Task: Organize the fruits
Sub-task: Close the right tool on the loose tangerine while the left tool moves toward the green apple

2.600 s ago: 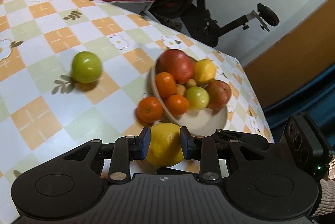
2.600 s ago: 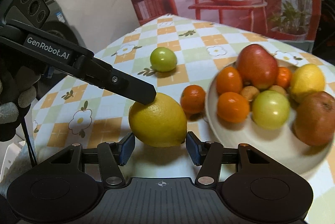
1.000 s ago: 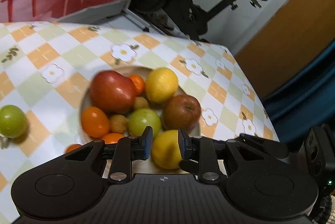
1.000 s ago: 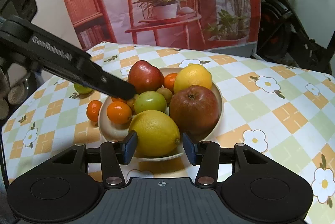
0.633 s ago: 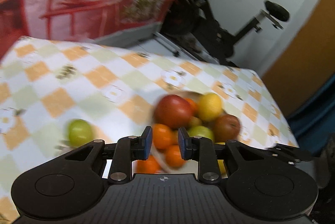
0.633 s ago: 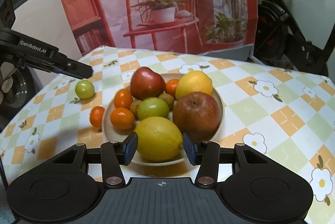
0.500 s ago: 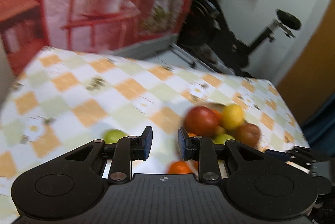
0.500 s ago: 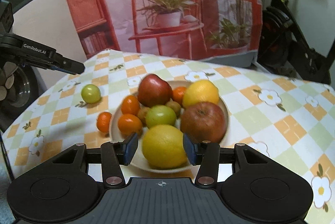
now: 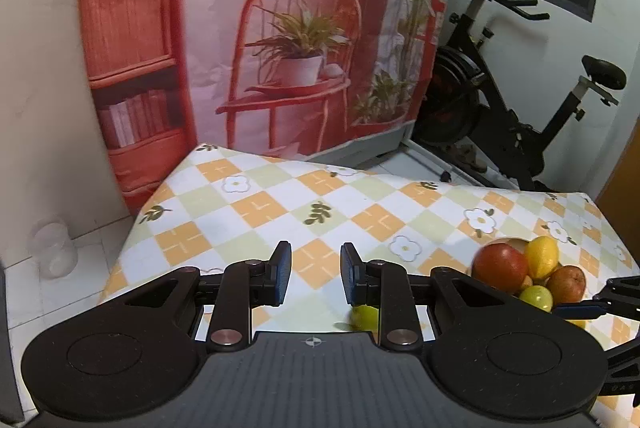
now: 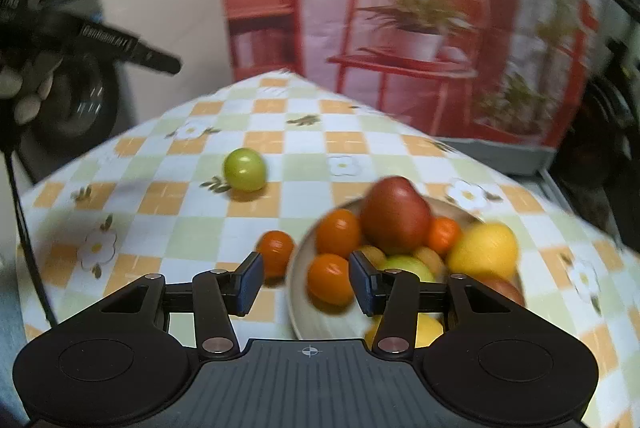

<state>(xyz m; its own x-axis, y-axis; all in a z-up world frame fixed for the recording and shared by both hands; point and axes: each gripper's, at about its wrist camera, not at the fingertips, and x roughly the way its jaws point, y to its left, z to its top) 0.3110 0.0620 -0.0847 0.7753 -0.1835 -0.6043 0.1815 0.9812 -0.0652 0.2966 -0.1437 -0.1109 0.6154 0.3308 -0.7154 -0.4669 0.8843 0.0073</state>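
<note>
The desk (image 10: pixel 304 144) carries the bowl (image 10: pixel 298 292) as landmark. The lemon (image 10: pixel 428 330), earlier gripped in the left claw (image 9: pixel 312 274) beside the bowl, now lies inside the bowl at its near rim, so that step looks done. Both claws have pulled back: the left claw hangs released and empty, lifted well away from the bowl; the right claw (image 10: pixel 306 282) is released, empty, over the bowl's left edge. Outside it remain a green fruit (image 10: pixel 244 170), well left of the bowl, and an orange (image 10: pixel 275 253) touching its left rim; these look next.
</note>
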